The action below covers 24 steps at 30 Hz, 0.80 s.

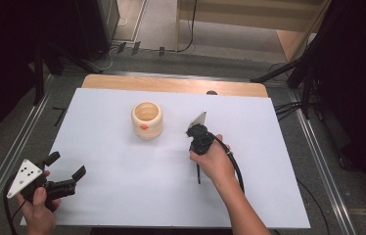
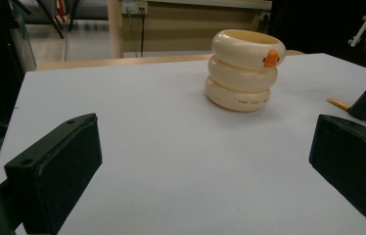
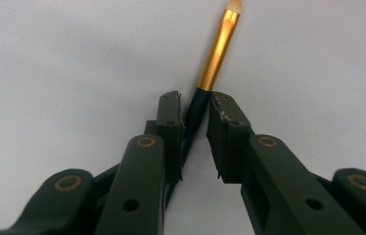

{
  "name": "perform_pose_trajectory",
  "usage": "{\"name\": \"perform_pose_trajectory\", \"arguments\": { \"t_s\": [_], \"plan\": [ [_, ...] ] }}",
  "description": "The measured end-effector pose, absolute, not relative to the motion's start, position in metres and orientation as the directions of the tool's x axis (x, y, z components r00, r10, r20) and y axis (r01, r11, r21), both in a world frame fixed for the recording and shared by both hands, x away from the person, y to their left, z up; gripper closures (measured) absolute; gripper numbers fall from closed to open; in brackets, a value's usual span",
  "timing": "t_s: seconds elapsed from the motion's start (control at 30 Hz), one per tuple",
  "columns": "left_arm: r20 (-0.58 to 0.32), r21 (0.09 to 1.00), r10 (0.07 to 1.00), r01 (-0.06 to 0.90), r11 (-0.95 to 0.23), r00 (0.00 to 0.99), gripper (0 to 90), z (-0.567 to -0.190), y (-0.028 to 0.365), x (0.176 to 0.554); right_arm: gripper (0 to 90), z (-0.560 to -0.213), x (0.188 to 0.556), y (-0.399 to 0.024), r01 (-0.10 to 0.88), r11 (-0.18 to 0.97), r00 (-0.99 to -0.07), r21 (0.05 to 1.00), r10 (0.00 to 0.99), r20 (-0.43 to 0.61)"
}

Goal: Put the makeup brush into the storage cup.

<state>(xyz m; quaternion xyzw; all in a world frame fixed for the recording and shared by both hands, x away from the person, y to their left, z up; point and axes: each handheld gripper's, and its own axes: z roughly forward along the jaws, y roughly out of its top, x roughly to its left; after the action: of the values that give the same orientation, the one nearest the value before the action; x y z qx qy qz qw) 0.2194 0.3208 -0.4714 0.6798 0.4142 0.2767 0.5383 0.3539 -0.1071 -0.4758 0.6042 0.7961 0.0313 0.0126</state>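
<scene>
L gripper (image 1: 66, 166) is held at the near-left corner of the worktop (image 1: 122, 191), w/ the grey plate (image 1: 24, 177) on top. In the left gripper view its jaws are seen wide apart, w/ nothing between them and only bare worktop under them; no contact w/ anything.

Further back, approx. mid-worktop, a cream cup (image 1: 147, 119) of three stacked rings is stood upright, w/ a small orange mark on the top ring. It is well apart from both grippers.

R gripper (image 3: 194, 115) is held right of centre, pointed down at the worktop, w/ the cable trailing along the forearm. Its jaws are drawn nearly together around a brush (image 3: 209, 73): the dark handle is set between the pads. The left pad looks pressed to the handle; at the right pad a thin gap may be left, so a firm clamp cannot be told for certain. The brush is laid on the worktop, w/ the gold ferrule and pale tip sticking out past the jaws. In the left gripper view the tip end is seen beside the R gripper at far right.
</scene>
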Motion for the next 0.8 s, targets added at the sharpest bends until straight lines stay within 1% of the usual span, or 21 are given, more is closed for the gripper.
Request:
{"name": "perform_pose_trajectory", "arguments": {
  "t_s": [0.1, 0.2, 0.37, 0.77, 0.8],
  "plan": [
    [-0.068, 0.961, 0.861, 0.265, -0.079, 0.504, 0.0, -0.4713, 0.3205, 0.2193, 79.3, -0.4758, 0.3562, -0.1071, 0.965, 0.258, -0.26, 0.052, 0.965, 0.028],
    [-0.067, 0.961, 0.861, 0.264, -0.08, 0.505, 0.0, -0.4714, 0.3203, 0.2194, 84.0, -0.4759, 0.3589, -0.1111, 0.967, 0.253, -0.254, 0.041, 0.966, 0.045],
    [-0.067, 0.961, 0.861, 0.263, -0.079, 0.503, 0.0, -0.4711, 0.3201, 0.2191, 84.5, -0.4759, 0.36, -0.1123, 0.968, 0.248, -0.25, 0.034, 0.967, 0.054],
    [-0.072, 0.962, 0.862, 0.263, -0.072, 0.502, 0.0, -0.4712, 0.3209, 0.2192, 84.8, -0.4752, 0.3553, -0.114, 0.962, 0.264, -0.268, 0.069, 0.962, 0.057],
    [-0.072, 0.962, 0.862, 0.262, -0.073, 0.502, 0.0, -0.4711, 0.321, 0.2192, 84.8, -0.4744, 0.3545, -0.114, 0.963, 0.26, -0.265, 0.074, 0.96, 0.084]
  ]
}}
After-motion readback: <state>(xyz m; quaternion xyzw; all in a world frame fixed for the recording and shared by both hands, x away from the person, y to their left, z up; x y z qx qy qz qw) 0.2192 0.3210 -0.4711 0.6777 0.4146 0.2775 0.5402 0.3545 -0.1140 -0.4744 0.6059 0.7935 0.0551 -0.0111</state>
